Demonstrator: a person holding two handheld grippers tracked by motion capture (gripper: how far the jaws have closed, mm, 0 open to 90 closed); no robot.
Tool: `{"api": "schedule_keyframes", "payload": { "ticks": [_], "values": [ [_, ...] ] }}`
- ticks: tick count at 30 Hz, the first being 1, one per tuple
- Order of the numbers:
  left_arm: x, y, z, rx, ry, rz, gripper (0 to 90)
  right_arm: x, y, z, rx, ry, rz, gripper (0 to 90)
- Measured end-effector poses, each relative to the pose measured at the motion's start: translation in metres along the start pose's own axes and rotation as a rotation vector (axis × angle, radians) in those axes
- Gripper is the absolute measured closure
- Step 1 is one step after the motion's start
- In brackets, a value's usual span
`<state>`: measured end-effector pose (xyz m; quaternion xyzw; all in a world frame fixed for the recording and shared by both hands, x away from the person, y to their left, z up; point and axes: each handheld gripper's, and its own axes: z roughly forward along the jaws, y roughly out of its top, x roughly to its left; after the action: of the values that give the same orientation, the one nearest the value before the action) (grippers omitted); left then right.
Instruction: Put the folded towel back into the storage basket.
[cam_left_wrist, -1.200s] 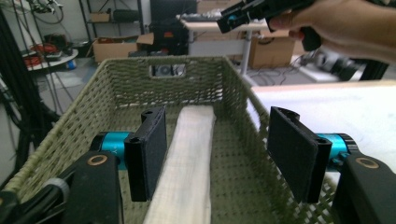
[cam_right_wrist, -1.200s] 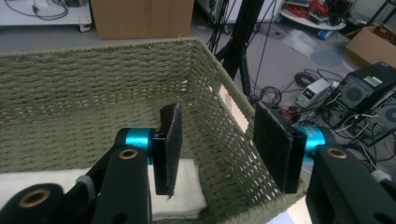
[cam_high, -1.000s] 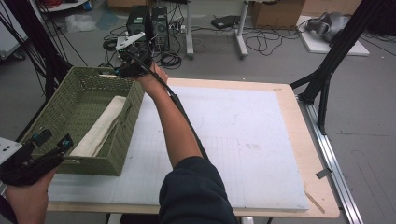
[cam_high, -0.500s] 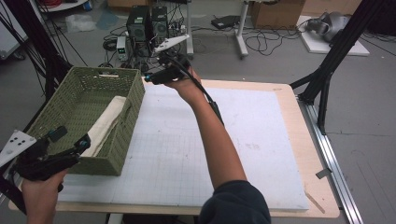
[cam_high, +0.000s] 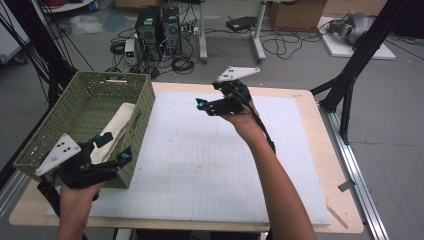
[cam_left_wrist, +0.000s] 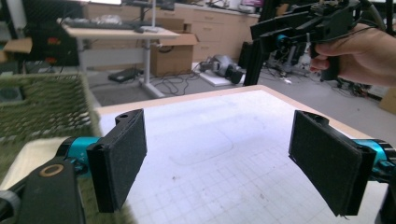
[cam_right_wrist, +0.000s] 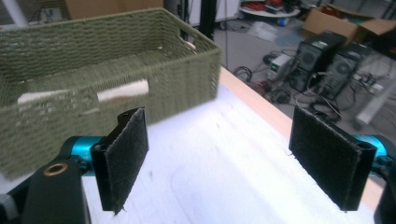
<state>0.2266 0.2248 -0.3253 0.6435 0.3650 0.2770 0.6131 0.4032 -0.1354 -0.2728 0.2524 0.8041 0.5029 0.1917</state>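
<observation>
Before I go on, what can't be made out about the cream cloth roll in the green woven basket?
- Folded cream cloth roll: in the high view its near end is hidden behind the left claw and the wall of the green woven basket.
- In the right claw view, blurred; the basket's near wall covers all but a strip of it.
- In the left claw view, the left jaw and the picture's edge cut it off.

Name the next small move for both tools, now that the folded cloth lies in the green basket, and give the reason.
Probably draw both back to rest over the white mat. The folded cloth already lies inside the green basket, and the left tool and right tool have just been opening; their jaws stand wide with nothing between them.
</observation>
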Motion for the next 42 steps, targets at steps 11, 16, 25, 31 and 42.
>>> {"api": "schedule_keyframes", "payload": {
  "ticks": [11, 16, 25, 31, 42],
  "values": [
    [-0.024, -0.011, 0.04, 0.044, -0.15, 0.003, 20.0, -0.009, -0.062, -0.07, -0.018, -0.07, 0.058, 17.2],
    [-0.036, -0.018, 0.058, 0.061, -0.195, -0.006, 18.5, -0.009, -0.086, -0.096, -0.026, -0.112, 0.065, 17.1],
    [-0.05, -0.031, 0.077, 0.089, -0.244, 0.014, 19.0, -0.006, -0.129, -0.136, -0.082, -0.187, 0.118, 17.1],
    [-0.054, -0.041, 0.083, 0.12, -0.252, 0.022, 19.1, -0.001, -0.158, -0.155, -0.106, -0.238, 0.148, 17.1],
    [-0.061, -0.064, 0.092, 0.183, -0.254, 0.044, 19.2, 0.02, -0.2, -0.17, -0.059, -0.345, 0.134, 16.9]
  ]
}}
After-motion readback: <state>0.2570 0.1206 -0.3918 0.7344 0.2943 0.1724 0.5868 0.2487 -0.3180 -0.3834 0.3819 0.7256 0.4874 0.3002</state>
